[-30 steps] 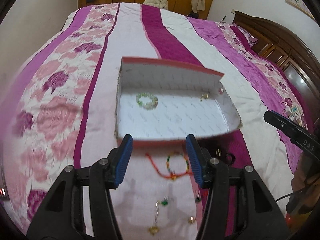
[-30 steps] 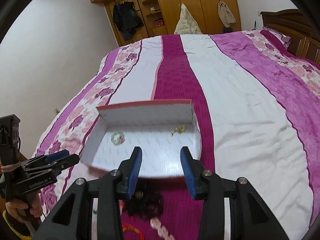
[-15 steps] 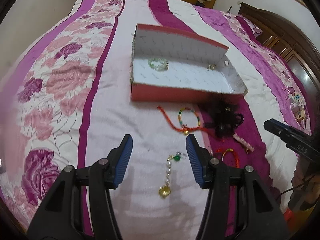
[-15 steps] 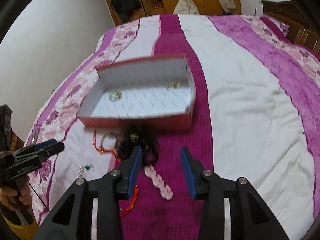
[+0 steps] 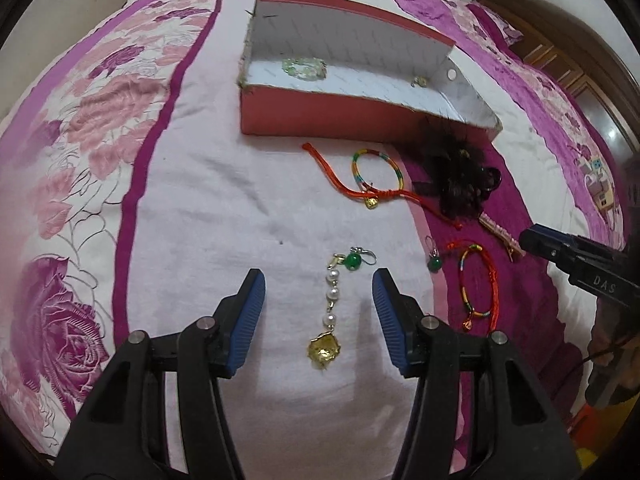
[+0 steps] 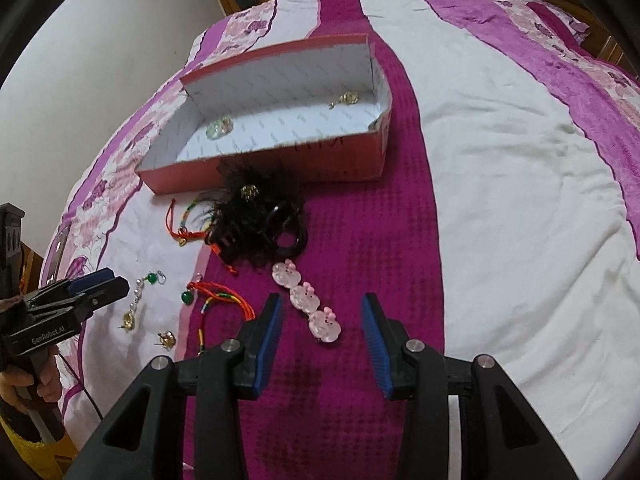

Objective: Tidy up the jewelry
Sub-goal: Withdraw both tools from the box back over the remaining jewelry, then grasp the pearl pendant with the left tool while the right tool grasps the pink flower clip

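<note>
Jewelry: pearl-and-gold pendant [image 5: 326, 320] lies between parted, empty left gripper [image 5: 319, 289].

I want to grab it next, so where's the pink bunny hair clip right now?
The pink bunny hair clip lies on the magenta stripe just ahead of the open right gripper, below the black feathered hairpiece.

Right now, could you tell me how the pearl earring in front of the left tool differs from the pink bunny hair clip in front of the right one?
The pearl earring is a thin chain of white beads ending in a gold pendant; the pink bunny hair clip is a chunkier row of three translucent pink bunnies. The pearl earring lies on a white stripe, the hair clip on magenta. Both lie loose on the bedspread, outside the red box, untouched.
</note>
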Demonstrator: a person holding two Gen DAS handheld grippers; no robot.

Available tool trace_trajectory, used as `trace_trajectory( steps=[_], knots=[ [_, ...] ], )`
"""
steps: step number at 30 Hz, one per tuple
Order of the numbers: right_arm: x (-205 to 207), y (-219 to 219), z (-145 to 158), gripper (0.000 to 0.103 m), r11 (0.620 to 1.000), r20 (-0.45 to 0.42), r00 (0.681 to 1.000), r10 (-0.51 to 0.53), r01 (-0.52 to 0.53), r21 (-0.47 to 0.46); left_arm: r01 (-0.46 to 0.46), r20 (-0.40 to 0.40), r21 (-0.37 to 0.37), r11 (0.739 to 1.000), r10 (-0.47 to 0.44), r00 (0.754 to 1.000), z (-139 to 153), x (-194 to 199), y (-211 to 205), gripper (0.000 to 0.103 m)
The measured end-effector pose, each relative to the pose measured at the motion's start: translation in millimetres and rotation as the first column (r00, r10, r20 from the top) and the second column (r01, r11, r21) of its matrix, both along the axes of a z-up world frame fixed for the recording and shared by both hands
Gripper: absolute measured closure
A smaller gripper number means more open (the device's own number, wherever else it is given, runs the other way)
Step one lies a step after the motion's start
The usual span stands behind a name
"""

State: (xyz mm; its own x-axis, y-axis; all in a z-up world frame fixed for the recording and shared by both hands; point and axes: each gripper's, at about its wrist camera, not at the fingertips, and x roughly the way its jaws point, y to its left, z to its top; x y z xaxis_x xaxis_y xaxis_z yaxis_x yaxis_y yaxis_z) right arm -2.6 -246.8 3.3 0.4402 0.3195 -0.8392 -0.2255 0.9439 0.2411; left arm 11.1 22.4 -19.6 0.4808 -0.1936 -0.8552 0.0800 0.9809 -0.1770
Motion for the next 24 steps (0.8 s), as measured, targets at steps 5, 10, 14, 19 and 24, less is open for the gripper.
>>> trace_trajectory(
  steps=[5,10,14,19,24],
  knots=[
    [1.5,4.4,-6.7,0.06,1.0,-0.02,1.0,0.017,-0.017,-0.023,0.0,0.0,0.028,1.0,0.0,1.0,-9.7,1.6,-6.8,0.056],
    [1.3,9.5,-10.4,0.06,0.998,-0.03,0.999,0.043,-0.045,-0.047,0.007,0.014,0.067,0.998,-0.008,1.0,-14.8,2.2,-9.6,0.059],
    [4.5,14.6,-14.9,0.06,0.997,-0.038,0.998,0.054,-0.056,-0.06,0.012,0.017,0.089,0.996,-0.013,1.0,-17.9,2.1,-10.4,0.067],
    [11.1,18.2,-23.4,0.06,0.995,-0.066,0.996,0.059,-0.064,-0.08,0.018,0.021,0.093,0.996,-0.02,1.0,-19.1,3.7,-12.1,0.077],
    [18.7,22.0,-29.6,0.056,0.993,-0.076,0.994,0.077,-0.083,-0.084,0.023,0.027,0.106,0.994,-0.026,0.999,-21.2,5.3,-17.6,0.081]
  ],
)
